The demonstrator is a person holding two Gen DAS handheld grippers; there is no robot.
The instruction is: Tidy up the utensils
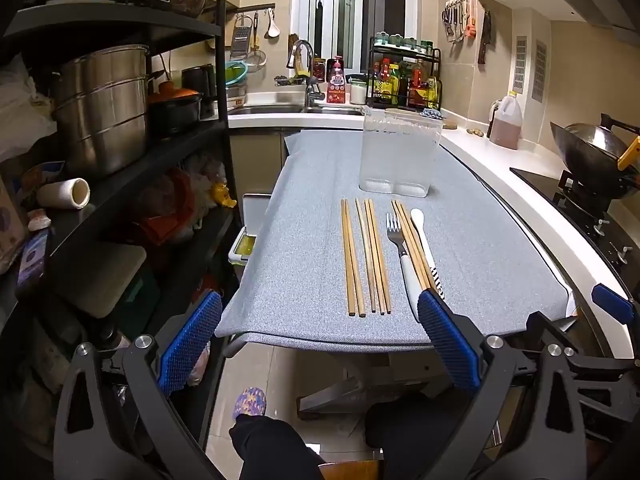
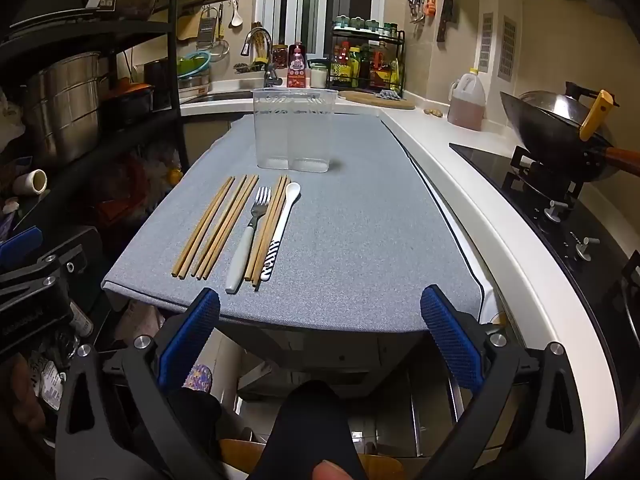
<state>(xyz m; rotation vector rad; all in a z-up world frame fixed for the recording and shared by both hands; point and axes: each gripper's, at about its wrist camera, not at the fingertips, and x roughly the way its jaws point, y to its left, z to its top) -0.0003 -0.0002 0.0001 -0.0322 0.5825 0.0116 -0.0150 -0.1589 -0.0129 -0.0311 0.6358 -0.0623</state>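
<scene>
On the grey cloth-covered table lie several wooden chopsticks, a white-handled fork and a white spoon with a striped handle end. Two more chopsticks lie between fork and spoon. Behind them stands a clear plastic two-compartment holder, with nothing in it. My left gripper hangs open over the table's near edge, its right pad close to the fork's handle end. My right gripper is open too, at the near edge, right of the utensils.
A black shelf rack with steel pots stands left of the table. A white counter with a hob, a wok and an oil jug runs along the right. Sink and bottle rack are at the back. A person's legs and slipper show below.
</scene>
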